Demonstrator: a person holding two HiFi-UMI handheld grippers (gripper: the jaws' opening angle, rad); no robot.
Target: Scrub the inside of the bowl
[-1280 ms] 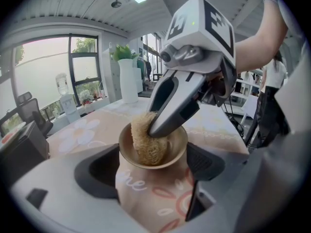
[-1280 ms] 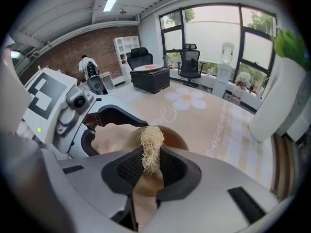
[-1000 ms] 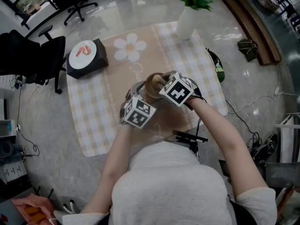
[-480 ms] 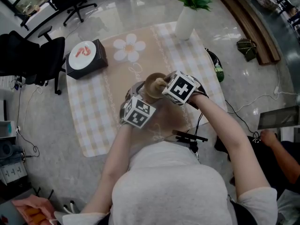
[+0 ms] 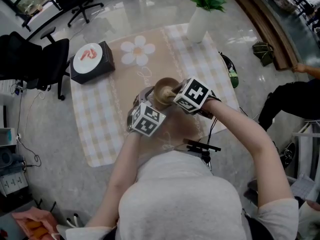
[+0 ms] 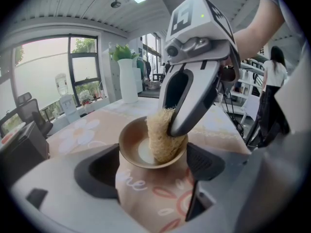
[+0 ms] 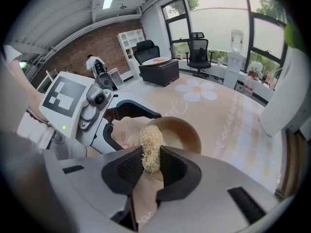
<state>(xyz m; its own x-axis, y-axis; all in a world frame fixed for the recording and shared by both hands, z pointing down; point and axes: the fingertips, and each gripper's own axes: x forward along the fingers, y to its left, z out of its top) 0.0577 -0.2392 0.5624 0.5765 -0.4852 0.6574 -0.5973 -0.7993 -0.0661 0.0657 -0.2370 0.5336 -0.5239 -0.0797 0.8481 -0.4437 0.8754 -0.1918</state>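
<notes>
Tan fibrous scrubber (image 6: pixel 159 139) down inside the round tan bowl (image 6: pixel 132 152).
Right gripper (image 7: pixel 150 165) jaws clamped on the scrubber, whose lower end presses on the bowl's inner wall. Left gripper (image 5: pixel 148 100) jaws closed on the bowl's sides. The bowl is over the middle of the beige checked tablecloth (image 5: pixel 100 124); resting or lifted, can't tell.

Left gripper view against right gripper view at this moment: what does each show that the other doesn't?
Only the left gripper view: both jaws of the left gripper closed on the sides of the bowl, and the scrubber reaching down inside it. Only the right gripper view: the right gripper clamped on the scrubber's upper end, and a brick wall behind. Both: bowl, scrubber, flower-print cloth.
</notes>
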